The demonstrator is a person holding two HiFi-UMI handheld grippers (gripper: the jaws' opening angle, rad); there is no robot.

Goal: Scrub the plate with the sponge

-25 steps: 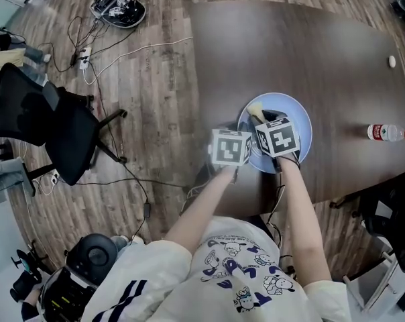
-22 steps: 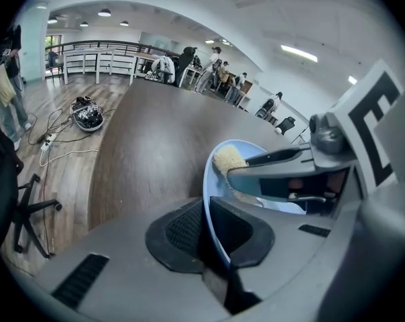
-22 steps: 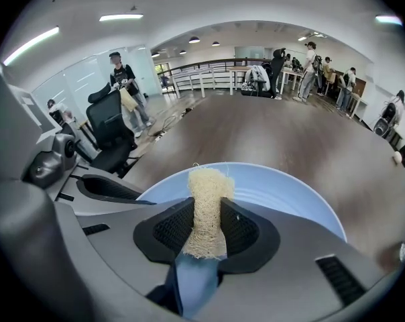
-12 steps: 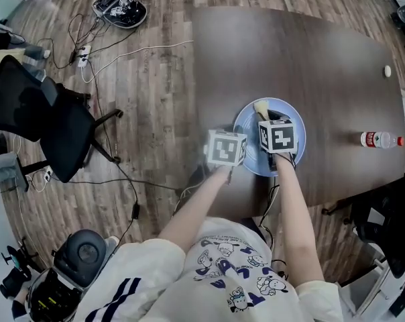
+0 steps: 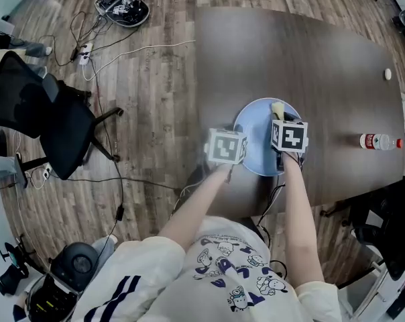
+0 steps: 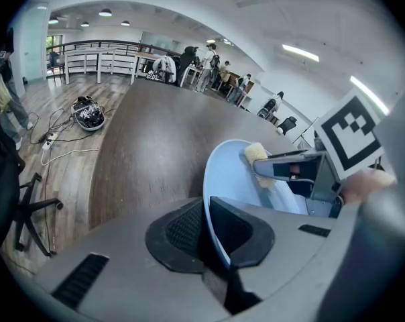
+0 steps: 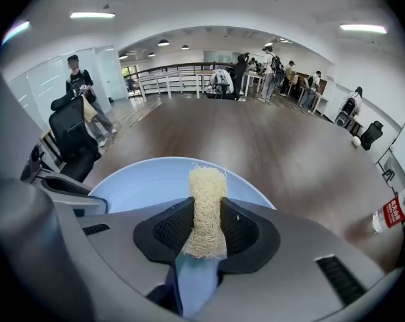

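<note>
Grey left gripper [image 6: 206, 228]: jaws clamped on the near-left rim of the plate. Its hold has not shifted over the last second.
Blue plate [image 5: 255, 131]: flat on the dark tabletop [image 5: 310, 59], near the front edge and steadied by that clamp. Position unchanged.
Sponge [image 7: 206, 203]: pale and fibrous, pinched upright between the right gripper's jaws, with its free end over the far part of the plate. Contact with the surface is likely but not confirmed.
Right gripper [image 7: 207, 228]: pressed shut on the sponge. It has travelled from the plate's far-left area across to the far-right.
Assessment: a scrubbing stroke is under way. One sweep has covered the far band, and the near portion is judged still to be done.
Bottle [image 5: 378, 140]: lying on the tabletop well apart to the right, not involved.
</note>
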